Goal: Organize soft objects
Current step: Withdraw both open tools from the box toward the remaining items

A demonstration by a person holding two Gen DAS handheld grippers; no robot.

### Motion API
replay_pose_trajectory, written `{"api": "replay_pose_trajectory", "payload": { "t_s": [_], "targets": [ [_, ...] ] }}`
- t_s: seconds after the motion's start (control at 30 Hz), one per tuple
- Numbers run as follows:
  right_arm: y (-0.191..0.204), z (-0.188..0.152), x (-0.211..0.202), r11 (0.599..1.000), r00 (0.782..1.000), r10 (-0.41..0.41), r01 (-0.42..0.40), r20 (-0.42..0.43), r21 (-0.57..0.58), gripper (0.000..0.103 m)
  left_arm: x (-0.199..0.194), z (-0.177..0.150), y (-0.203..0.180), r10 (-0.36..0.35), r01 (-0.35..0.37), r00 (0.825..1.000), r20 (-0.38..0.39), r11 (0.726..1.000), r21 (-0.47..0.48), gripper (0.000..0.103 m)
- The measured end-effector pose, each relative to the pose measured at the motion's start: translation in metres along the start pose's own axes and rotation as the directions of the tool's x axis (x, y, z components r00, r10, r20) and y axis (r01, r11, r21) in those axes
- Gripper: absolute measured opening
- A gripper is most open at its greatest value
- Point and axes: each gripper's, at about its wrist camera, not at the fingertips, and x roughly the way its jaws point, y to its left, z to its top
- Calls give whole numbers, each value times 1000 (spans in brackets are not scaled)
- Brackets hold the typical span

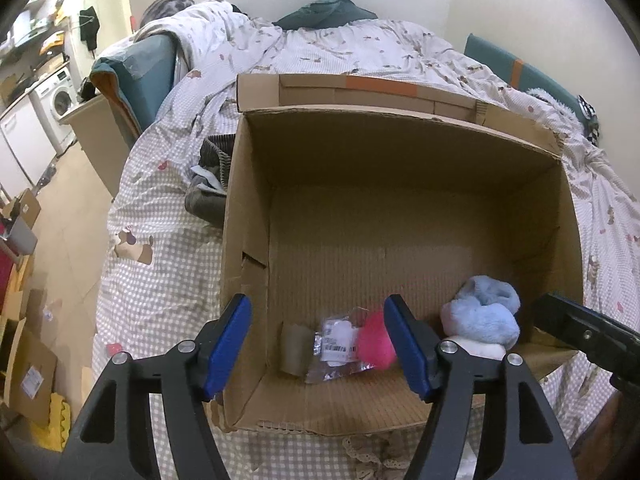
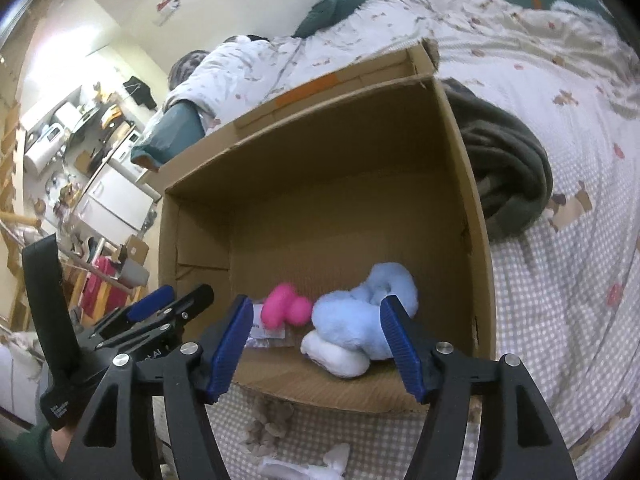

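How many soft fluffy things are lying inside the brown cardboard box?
2: a pink fluffy toy near the front-left, a light-blue-and-white plush beside it, front-right. More may hide below the near wall.

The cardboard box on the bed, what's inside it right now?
Inside the cardboard box lie a pink plush toy, a light blue plush resting on something white, and a clear plastic packet. The near corners are hidden by the gripper fingers.

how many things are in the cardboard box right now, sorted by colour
pink: 1, the fuzzy pink toy
light blue: 1, the fluffy blue plush
white: 1, the white soft piece under the blue plush
clear: 1, the plastic bag with a label
total: 4, all at the near end of the cardboard box
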Motion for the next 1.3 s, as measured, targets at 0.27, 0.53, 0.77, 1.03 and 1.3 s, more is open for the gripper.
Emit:
{"api": "replay_pose_trajectory", "payload": {
  "t_s": [0.27, 0.53, 0.77, 1.03, 1.3],
  "targets": [
    [4, 1, -4, 999, 999, -22, 23, 39, -26, 70, -2, -3, 2, 5, -5, 1000, 11, 1000, 10, 66],
    [-2, 1, -6, 997, 997, -73, 73, 31, -22, 70, -22, -6, 6, -20, 20, 999, 35, 1000, 3, 66],
    [0, -9, -14, 992, 993, -116, 117, 25, -42, 70, -44, -11, 15, -9, 9, 998, 66, 1000, -3, 66],
    [11, -30, -33, 988, 990, -138, 139, 24, -71, 86, -73, -27, 24, 23, -22, 995, 98, 1000, -13, 66],
    [-1, -53, -52, 996, 996, -88, 88, 12, 19, 99, -81, -55, 45, 50, -48, 998, 27, 995, -92, 67]
  ]
}}
